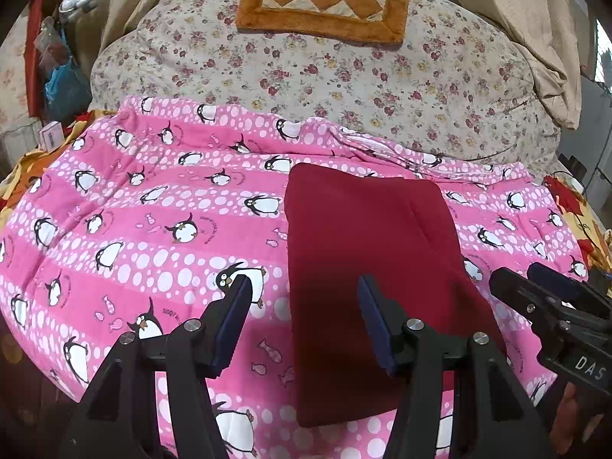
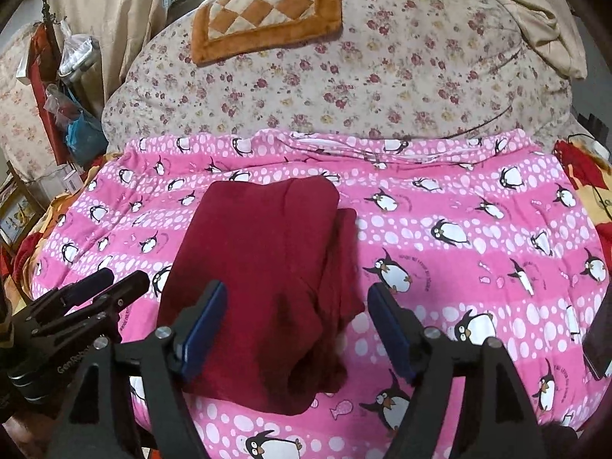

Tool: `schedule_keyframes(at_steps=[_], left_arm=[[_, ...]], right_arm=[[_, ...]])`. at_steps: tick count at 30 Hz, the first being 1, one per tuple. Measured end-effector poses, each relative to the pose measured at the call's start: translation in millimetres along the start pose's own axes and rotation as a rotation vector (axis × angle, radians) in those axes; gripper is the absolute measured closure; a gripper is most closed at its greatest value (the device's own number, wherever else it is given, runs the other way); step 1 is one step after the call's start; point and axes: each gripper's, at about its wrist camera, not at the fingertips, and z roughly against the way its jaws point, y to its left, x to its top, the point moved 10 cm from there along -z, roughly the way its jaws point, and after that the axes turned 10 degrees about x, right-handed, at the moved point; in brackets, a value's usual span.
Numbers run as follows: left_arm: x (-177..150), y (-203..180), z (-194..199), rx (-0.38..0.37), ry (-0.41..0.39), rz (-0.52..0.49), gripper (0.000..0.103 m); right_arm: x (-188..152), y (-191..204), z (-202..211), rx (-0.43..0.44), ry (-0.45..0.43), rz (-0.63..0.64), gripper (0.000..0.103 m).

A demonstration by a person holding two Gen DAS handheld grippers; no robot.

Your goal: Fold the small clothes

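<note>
Left wrist view shows the dark red garment (image 1: 367, 267) lying as a long, neat rectangle on the pink penguin blanket (image 1: 153, 229), with a lengthwise seam or folded edge running down its right part. From the right wrist view the same dark red garment (image 2: 264, 287) looks less tidy: its near right corner is bunched into soft ridges and a narrower layer peeks out along the right side. It seems folded at least once lengthwise; a crosswise fold and some smoothing probably remain.

The left gripper (image 1: 304, 290) hangs above the garment's near left edge, jaws apart and grasping nothing. The right gripper (image 2: 298, 298) hangs over the garment's near end, jaws spread wide and empty.

Beyond the blanket lie a floral quilt (image 1: 382, 84) and an orange checked cushion (image 1: 325, 0).

Writing: "DAS" in white on the right gripper's body in the left view; "GenRobo", cut off, on the left gripper's body in the right view. The blanket's small print is unreadable.
</note>
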Motion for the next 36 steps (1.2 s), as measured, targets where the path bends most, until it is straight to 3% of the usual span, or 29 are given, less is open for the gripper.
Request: schedule_keyframes(at_steps=[13,36], left_arm=[[-1.0,4.7,-1.7,0.010,0.006,-0.002,0.067],[-6.6,-0.7,-13.8,0.003,0.036,-0.018,0.067]], right_arm=[[-1.2,7.4,-5.8,-0.024,0.003,0.052,0.024],[-7.8,-3.3,-21.7,-0.028,0.055,0.016,0.023]])
